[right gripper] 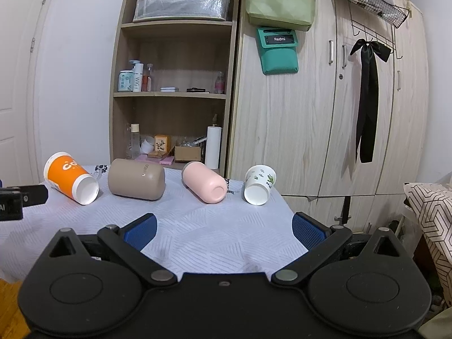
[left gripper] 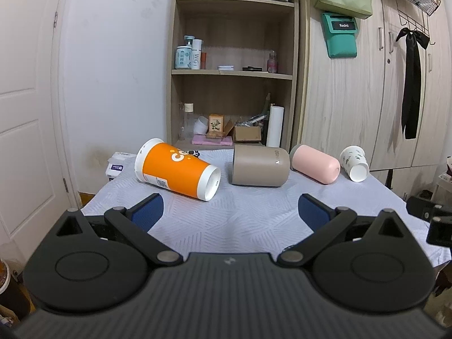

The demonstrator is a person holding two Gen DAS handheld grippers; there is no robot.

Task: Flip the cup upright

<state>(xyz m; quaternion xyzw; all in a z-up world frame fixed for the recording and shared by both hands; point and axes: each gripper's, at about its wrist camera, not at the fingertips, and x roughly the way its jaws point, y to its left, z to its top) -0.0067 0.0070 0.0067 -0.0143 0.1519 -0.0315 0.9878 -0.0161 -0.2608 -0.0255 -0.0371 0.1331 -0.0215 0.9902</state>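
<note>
Tongs of the left hand (left gripper: 230,209) stand wide open above the near part of the surface (left gripper: 240,220), and the blue pads (left gripper: 148,212) hold nothing and touch nothing. Tongs of the right hand (right gripper: 223,227) are spread wide in the same way, also with nothing between the pads (right gripper: 306,230), over the pale patterned cloth.

Four cups lie on their sides in a row across the far part of the surface, each apart from the next. The orange cup (left gripper: 175,169) is at the left end, and its narrow white bottom points toward the left tongs. Next comes the taupe cup (left gripper: 260,168), then the pink cup (right gripper: 204,185), then the small white cup (right gripper: 258,185) with a leaf print at the right end, near the edge of the cloth. The small white cup also shows its bottom to the camera.

Between the tongs and the cups there is only bare cloth. Behind the surface stand a shelf unit (right gripper: 172,84) with bottles and boxes and a wooden wardrobe (right gripper: 325,113).
</note>
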